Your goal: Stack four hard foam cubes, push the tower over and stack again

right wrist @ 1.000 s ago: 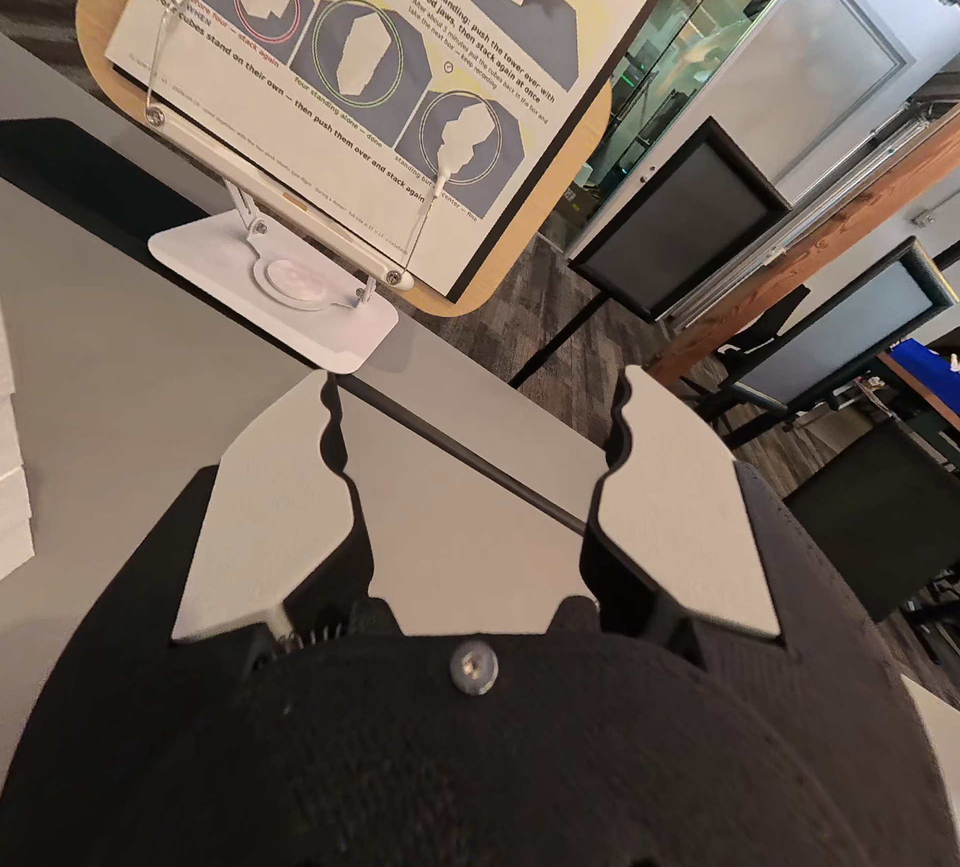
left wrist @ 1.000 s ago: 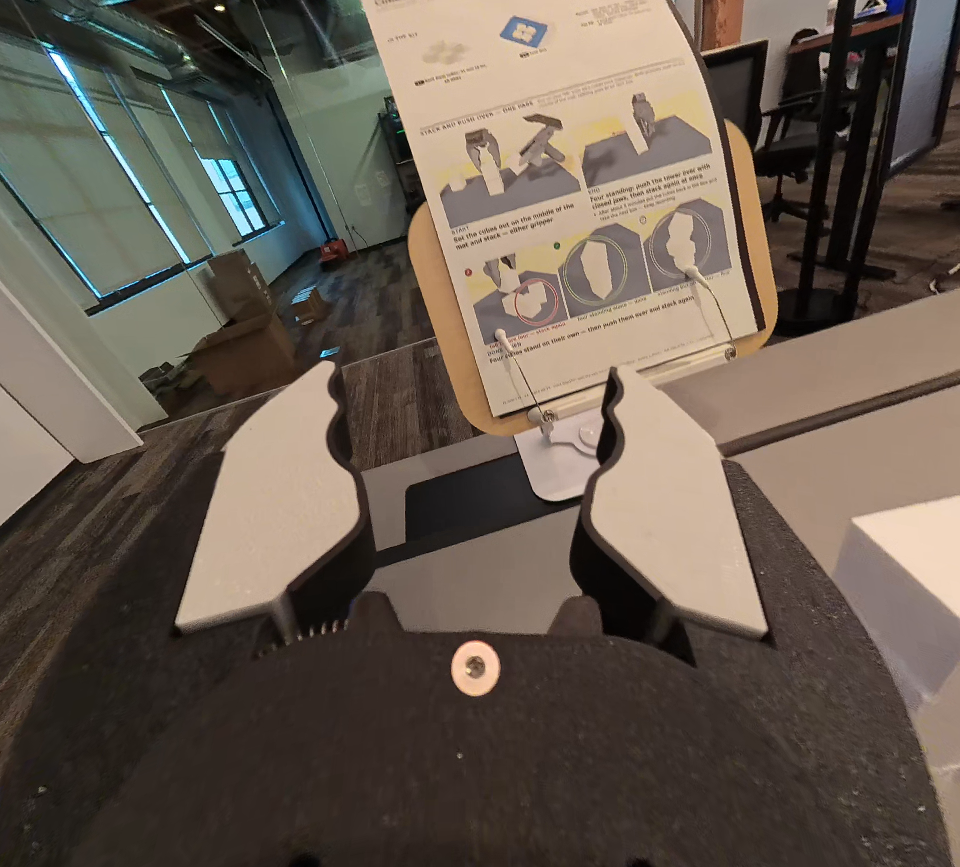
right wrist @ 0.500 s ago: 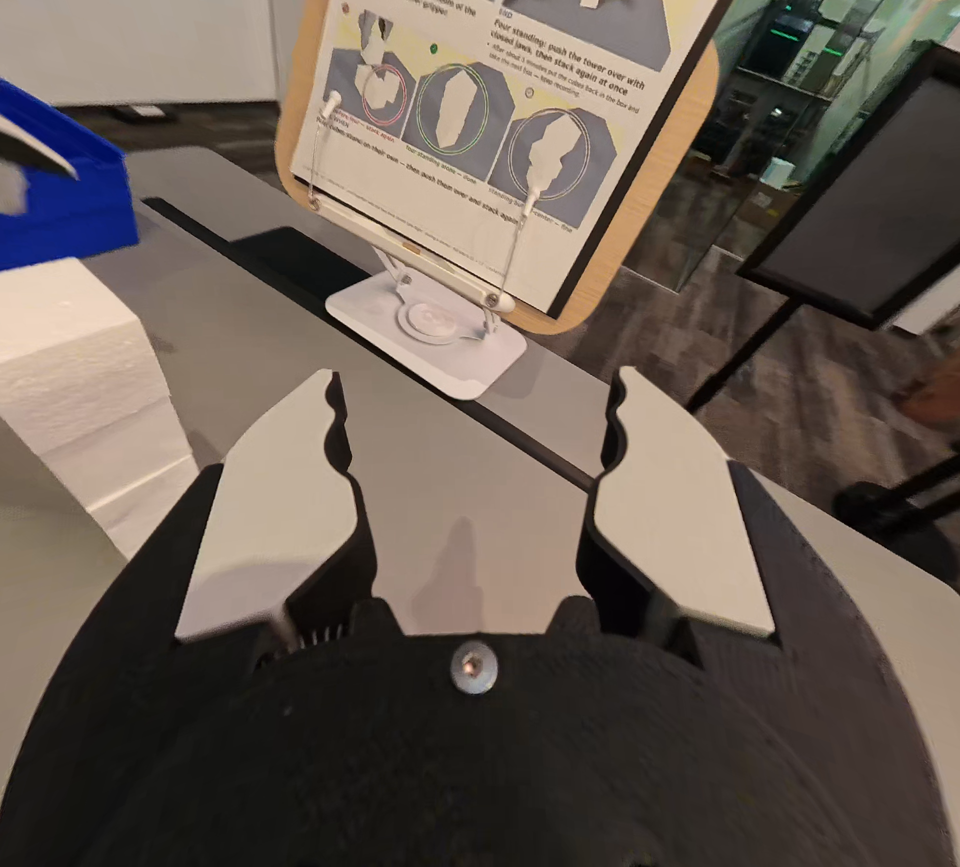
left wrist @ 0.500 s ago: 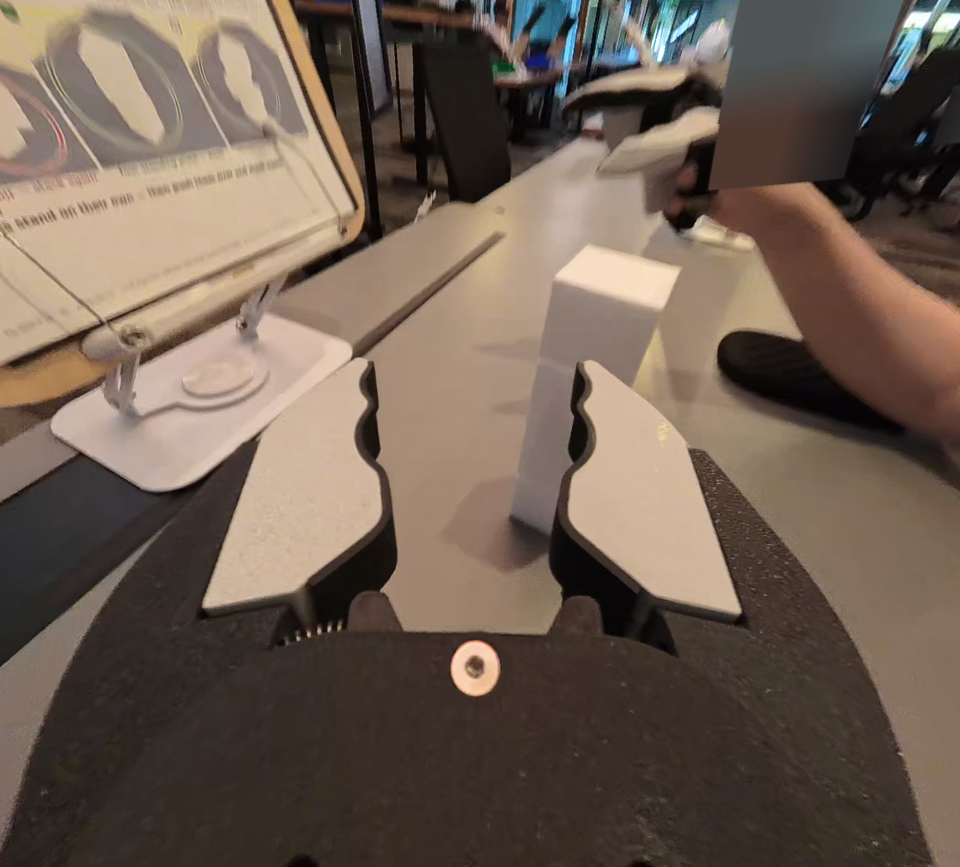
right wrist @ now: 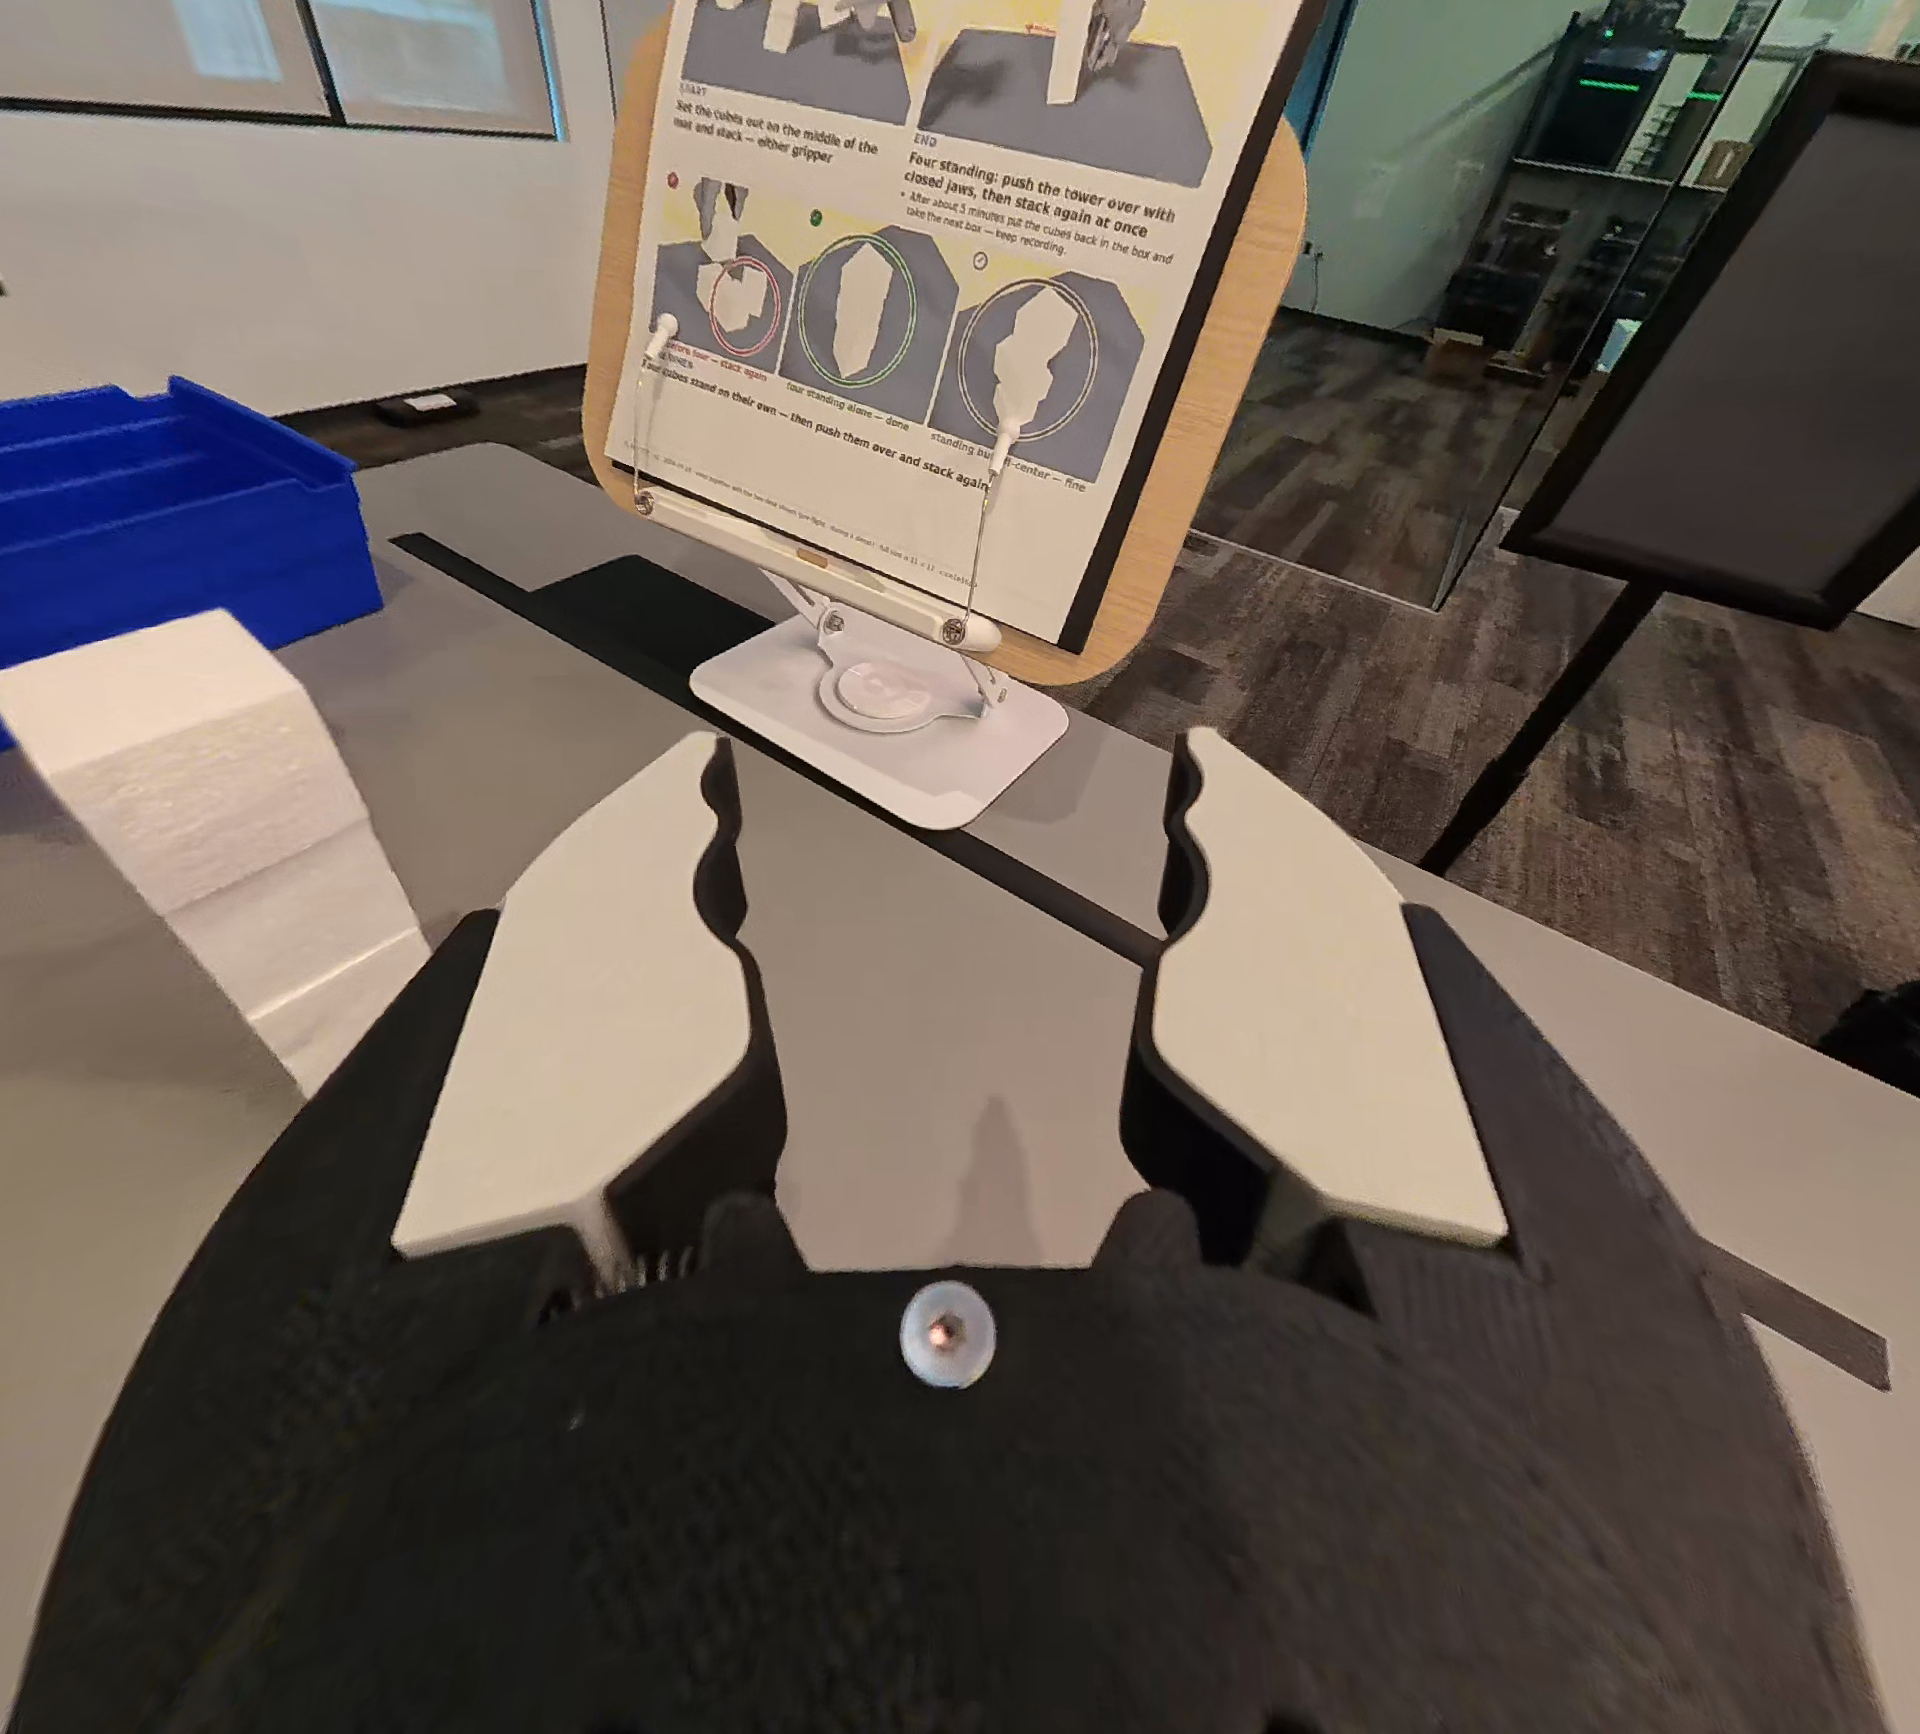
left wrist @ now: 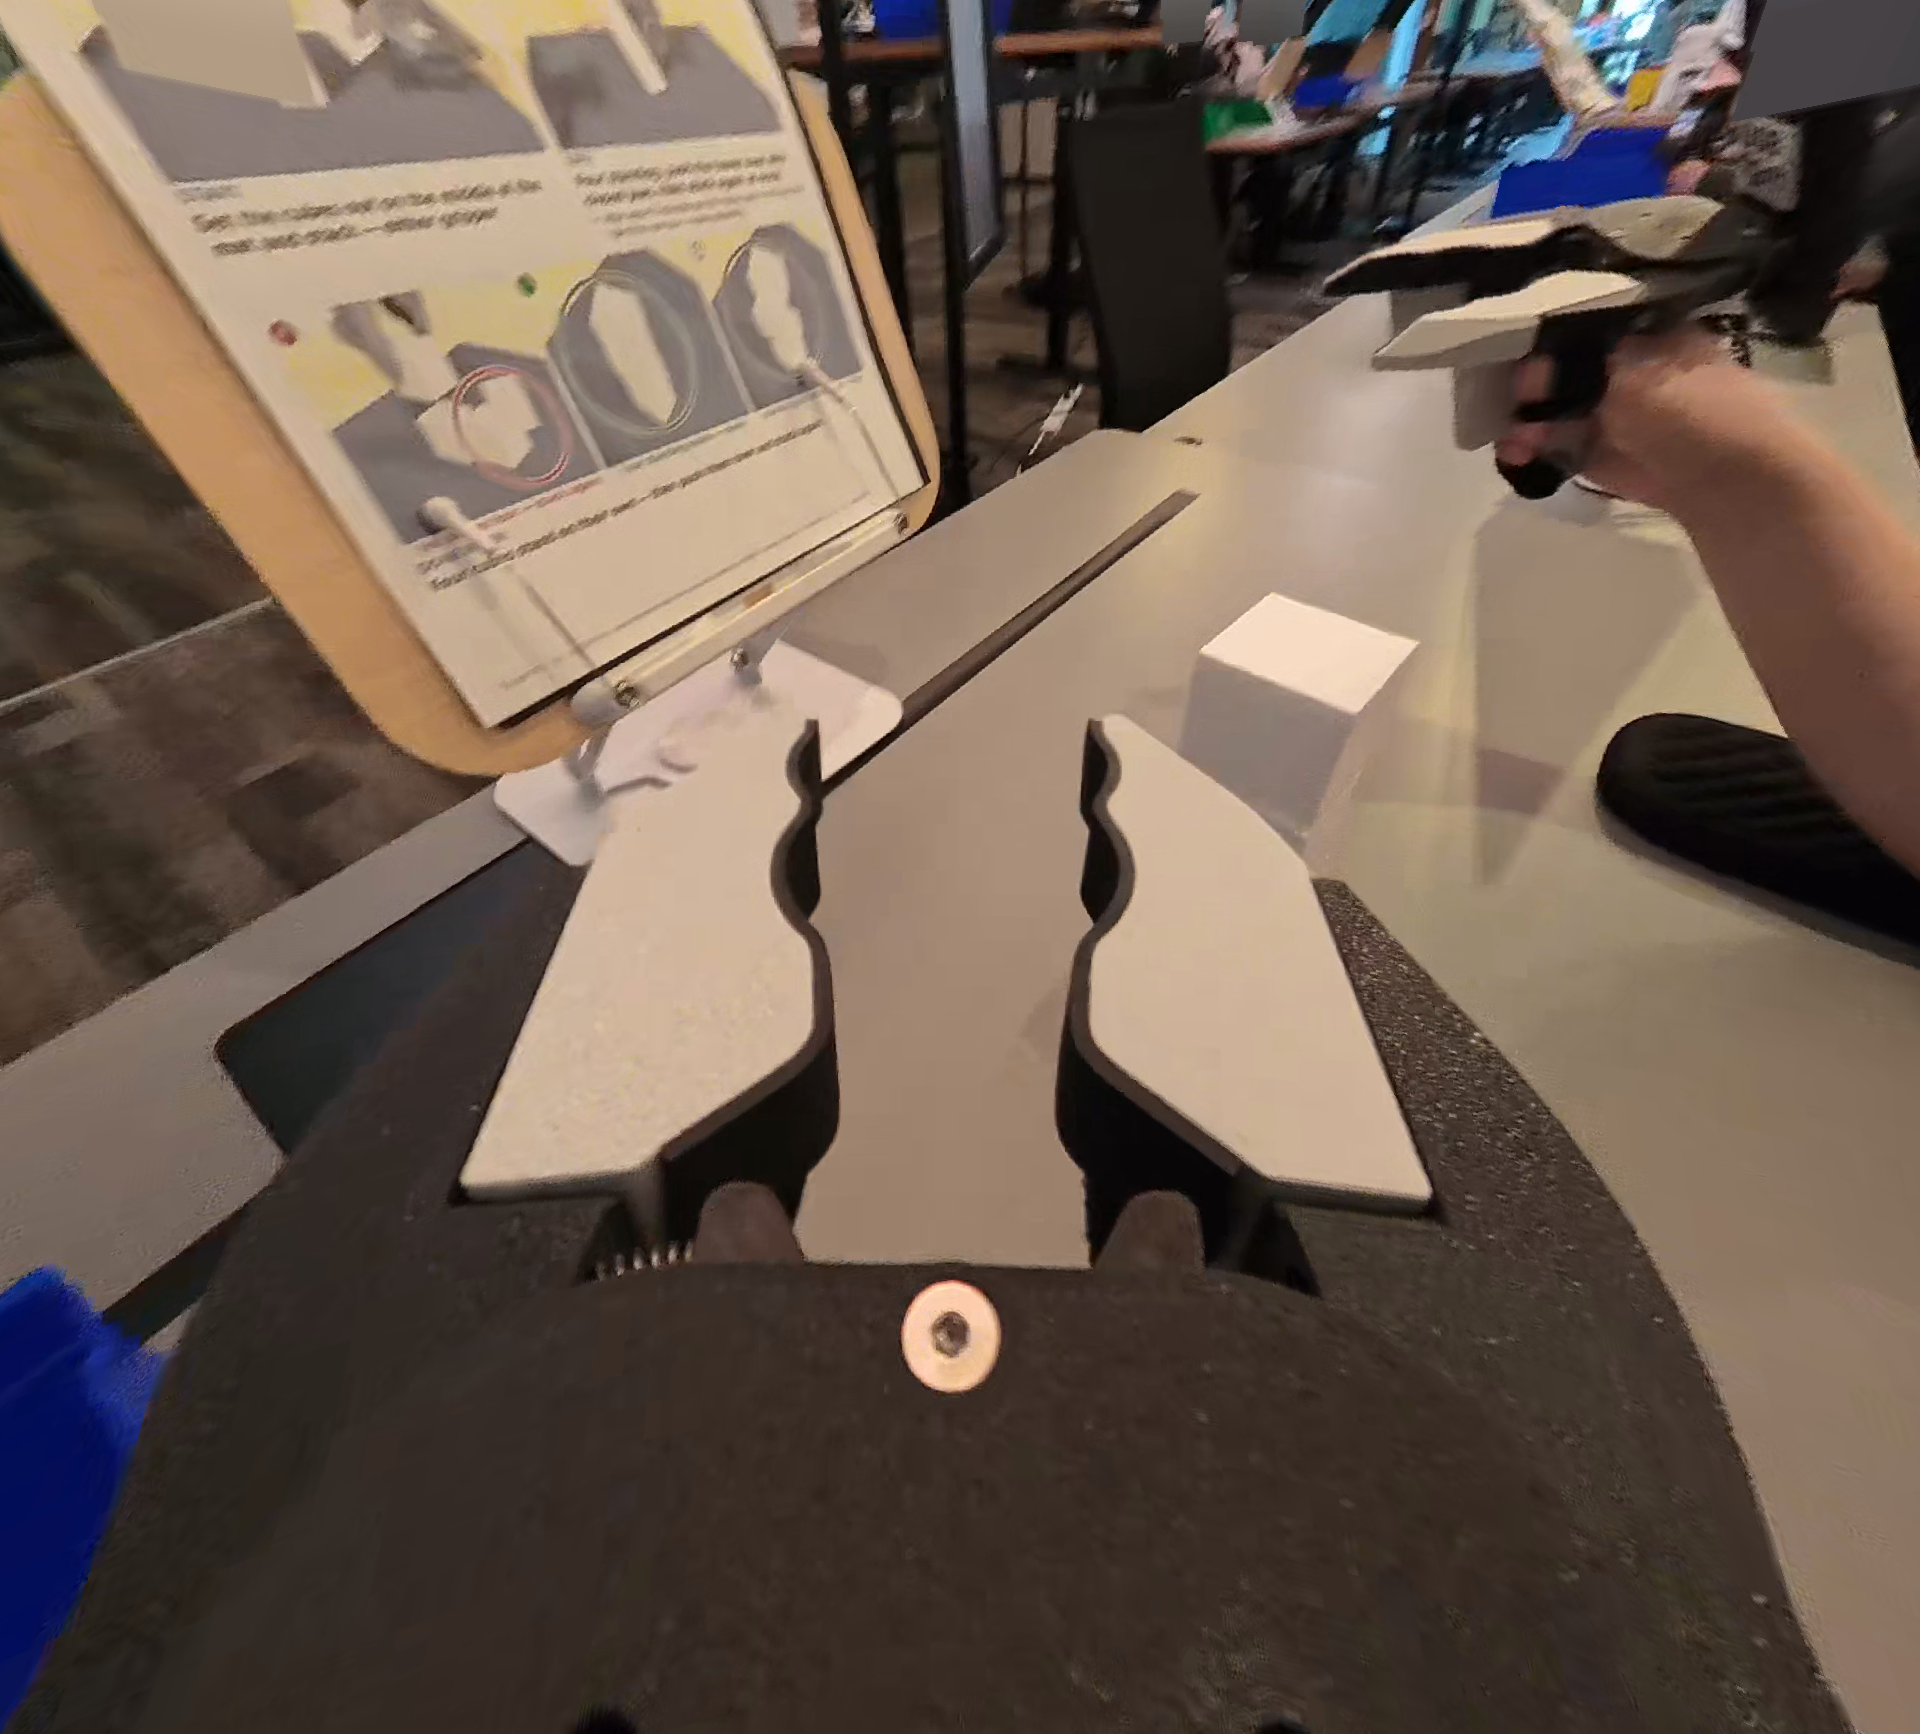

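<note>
A: While the left hand-held gripper [left wrist: 948,785] hovers low over the flat grey surface [left wrist: 1455,1113], how do its fingers stand?

B: Apart, with nothing between them but bare surface. The stack of white hard foam cubes [left wrist: 1294,708] stands just beyond its right fingertip, upright, touching neither finger.

A: And the right hand-held gripper [right wrist: 951,796]?

B: Its fingers are spread too, and empty. In the left wrist view it shows farther off [left wrist: 1455,302], held in a person's hand [left wrist: 1621,427] above and beyond the stack, well clear of it. In its own view the foam stack [right wrist: 197,780] sits at the left edge, seams between cubes visible; how many cubes there are, I cannot tell.

A: What else is on the surface?

B: A printed instruction sheet on a rounded wooden board with a white stand [right wrist: 935,282], at the far edge, and a blue plastic tray [right wrist: 156,521] behind the stack in the right wrist view.
</note>
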A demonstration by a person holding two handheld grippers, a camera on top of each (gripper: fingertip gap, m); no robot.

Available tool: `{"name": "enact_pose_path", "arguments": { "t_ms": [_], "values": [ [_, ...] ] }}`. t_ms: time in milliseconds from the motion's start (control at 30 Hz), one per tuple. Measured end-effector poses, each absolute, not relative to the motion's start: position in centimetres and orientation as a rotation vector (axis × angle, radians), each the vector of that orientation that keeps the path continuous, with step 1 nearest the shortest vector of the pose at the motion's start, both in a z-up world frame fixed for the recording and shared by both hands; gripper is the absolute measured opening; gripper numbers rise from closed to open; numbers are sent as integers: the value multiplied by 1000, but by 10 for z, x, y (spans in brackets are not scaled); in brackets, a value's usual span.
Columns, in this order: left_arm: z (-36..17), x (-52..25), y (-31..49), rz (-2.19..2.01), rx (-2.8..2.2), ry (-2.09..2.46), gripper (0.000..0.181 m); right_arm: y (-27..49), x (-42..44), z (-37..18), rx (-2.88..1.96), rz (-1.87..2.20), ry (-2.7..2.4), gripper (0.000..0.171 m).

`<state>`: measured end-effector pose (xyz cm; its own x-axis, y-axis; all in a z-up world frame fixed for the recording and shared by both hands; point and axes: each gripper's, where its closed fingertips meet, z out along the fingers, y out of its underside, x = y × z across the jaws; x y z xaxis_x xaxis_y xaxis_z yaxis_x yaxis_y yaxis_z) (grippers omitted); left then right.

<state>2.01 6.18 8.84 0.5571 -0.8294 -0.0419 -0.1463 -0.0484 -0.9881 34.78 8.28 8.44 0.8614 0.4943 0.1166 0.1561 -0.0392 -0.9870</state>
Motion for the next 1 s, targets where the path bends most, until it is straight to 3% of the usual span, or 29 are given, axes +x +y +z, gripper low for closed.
{"name": "enact_pose_path", "arguments": {
  "t_ms": [267, 500, 600, 1000],
  "values": [
    [116, 5, 54, -855, -1438, 743, 27, 75, 348, 89, -1604, 292, -554, 78],
    [110, 12, 54, -807, -1443, 779, 24, 76, 343, 83, -1626, 267, -598, 78],
    [106, 21, 50, -820, -1443, 819, 1, 75, 342, 84, -1624, 259, -607, 78],
    [104, 43, 37, -932, -1426, 873, 0, 80, 338, 71, -1664, 279, -644, 77]
  ]
}}
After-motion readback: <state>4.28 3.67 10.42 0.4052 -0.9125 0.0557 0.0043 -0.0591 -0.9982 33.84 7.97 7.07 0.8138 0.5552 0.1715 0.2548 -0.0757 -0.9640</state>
